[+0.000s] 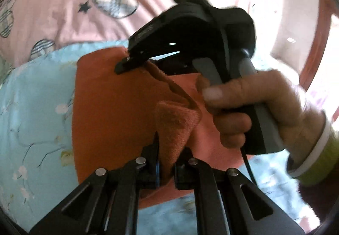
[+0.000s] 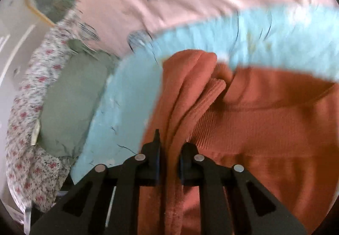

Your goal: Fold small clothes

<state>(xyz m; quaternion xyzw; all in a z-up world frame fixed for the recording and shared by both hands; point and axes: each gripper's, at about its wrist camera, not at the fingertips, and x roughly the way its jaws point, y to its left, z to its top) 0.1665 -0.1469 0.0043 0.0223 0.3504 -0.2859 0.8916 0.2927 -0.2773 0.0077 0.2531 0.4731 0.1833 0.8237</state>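
Both grippers were clamped on the same orange garment (image 2: 264,129). Your left gripper (image 1: 167,163), bottom centre of the left wrist view, had its jaws nearly together with a fuzzy orange fold pinched between the pads, cloth rising straight up out of the gap. Your right gripper (image 2: 169,156), bottom centre of the right wrist view, had its jaws almost shut on a hemmed edge of the garment, a long ridge of fabric running up from the jaws toward mid-frame.

Just past the left jaws, the garment lay spread flat on a light blue sheet (image 1: 38,97) with a faint floral print, filling centre frame. Above it in that view, your right gripper (image 1: 132,64) showed from the side, its tips gripping a raised strip of the orange cloth; your right hand (image 1: 254,107) wrapped the grey handle at right, pale cuff at the wrist.

In the right wrist view the garment filled the lower right, ribbed knit visible, with folds bunched at centre. Left of it: blue sheet, then a green cushion (image 2: 70,103) and a red-flowered fabric (image 2: 25,129) at far left. Farthest back, a pink bedcover (image 1: 63,12) with plaid heart shapes ran across the top. Right view was motion-blurred.
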